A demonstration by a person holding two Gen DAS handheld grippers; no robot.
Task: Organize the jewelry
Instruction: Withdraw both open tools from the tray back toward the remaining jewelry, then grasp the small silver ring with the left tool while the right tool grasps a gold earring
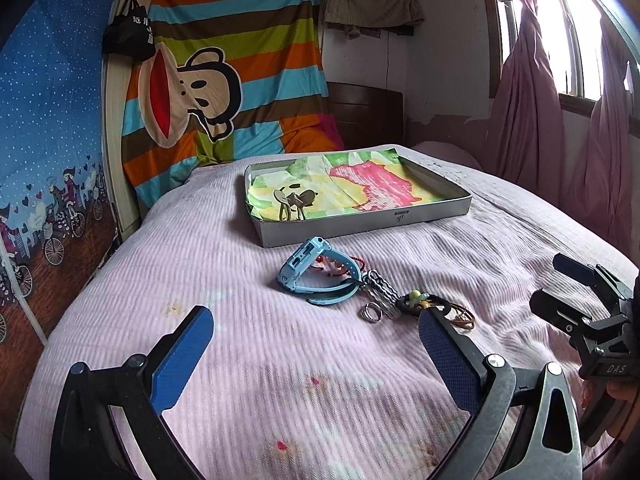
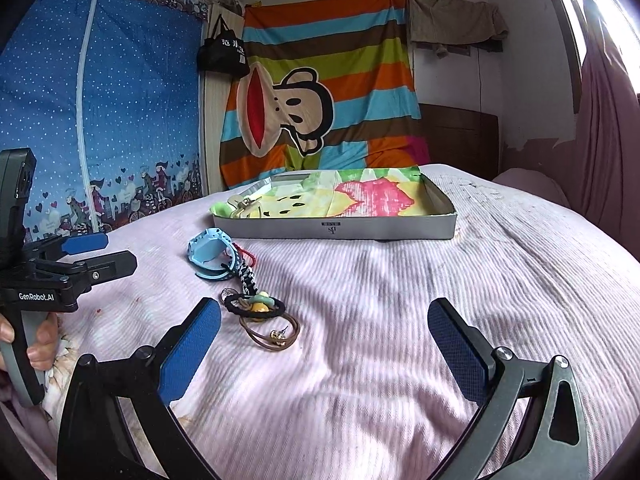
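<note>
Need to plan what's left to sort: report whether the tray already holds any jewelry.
Partly filled: the tray holds one small piece near its left corner; the blue watch lies outside on the bed.

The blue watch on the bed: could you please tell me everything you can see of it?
The blue watch is a light blue, plastic-looking smartwatch with a chunky case and a strap that curls toward the camera. It rests on its side on the pink bedspread, just in front of the shallow grey tray, apart from it. A red cord bracelet lies against it, and a black-and-white braided piece meets its strap. Neither gripper touches it.
</note>
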